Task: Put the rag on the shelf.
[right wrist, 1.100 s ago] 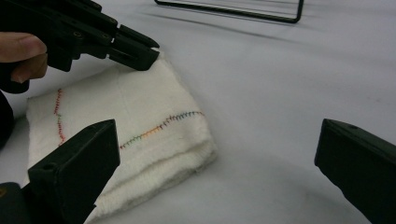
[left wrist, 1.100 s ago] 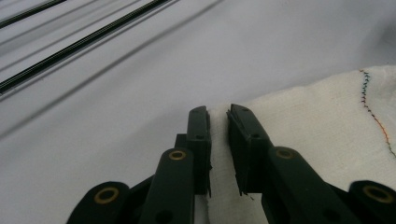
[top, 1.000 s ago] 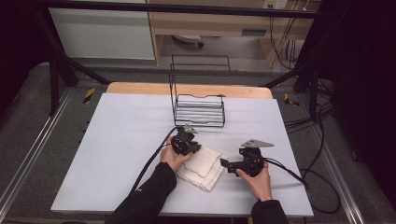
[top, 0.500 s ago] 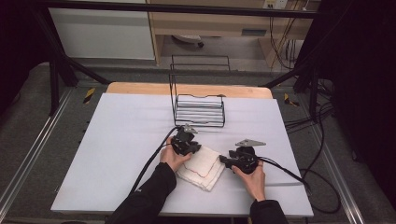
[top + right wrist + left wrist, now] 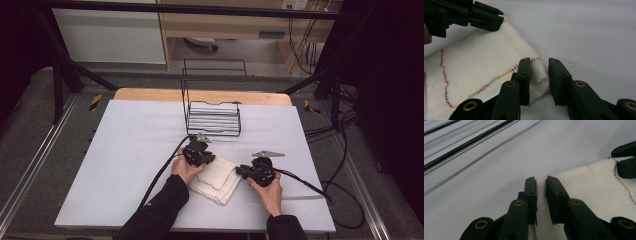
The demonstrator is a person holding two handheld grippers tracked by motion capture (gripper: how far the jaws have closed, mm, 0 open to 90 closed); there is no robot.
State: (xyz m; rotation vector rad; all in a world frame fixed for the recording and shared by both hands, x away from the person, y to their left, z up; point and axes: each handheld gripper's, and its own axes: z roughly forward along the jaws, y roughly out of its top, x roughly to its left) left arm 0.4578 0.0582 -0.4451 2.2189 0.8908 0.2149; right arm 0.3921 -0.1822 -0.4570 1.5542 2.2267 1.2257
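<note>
Item: folded white cloth [image 5: 216, 179] with multicoloured stitching, lying flat on the table [image 5: 125, 150] at about 6 o'clock from the wire rack [image 5: 212, 112], between the person's two hands.

Left tool [image 5: 205, 159]: at the cloth's 10 o'clock corner. In the left gripper view the jaws stand narrowly apart with a ridge of cloth edge [image 5: 541, 202] between them; whether they actually bite it I cannot tell, though the gap looks nearly closed on the fabric.

Right tool [image 5: 243, 172]: at the cloth's 3 o'clock edge. In the right gripper view the jaws are spread, the cloth's stitched corner [image 5: 537, 75] bulging into the gap and touching the left jaw, with daylight left against the right jaw. Not yet pinched.

Progress, as judged: the cloth appears already folded into several layers, so some folding seems done. The step in hand looks like taking hold of two edges, either to fold again or to lift the cloth toward the rack. The left hold seems about set; the right hold remains to be closed. The rack stands empty of cloth.

Change from earlier frames: the right tool has travelled toward 9 o'clock, from clear of the cloth to its edge. The left tool and the cloth have kept their places.
</note>
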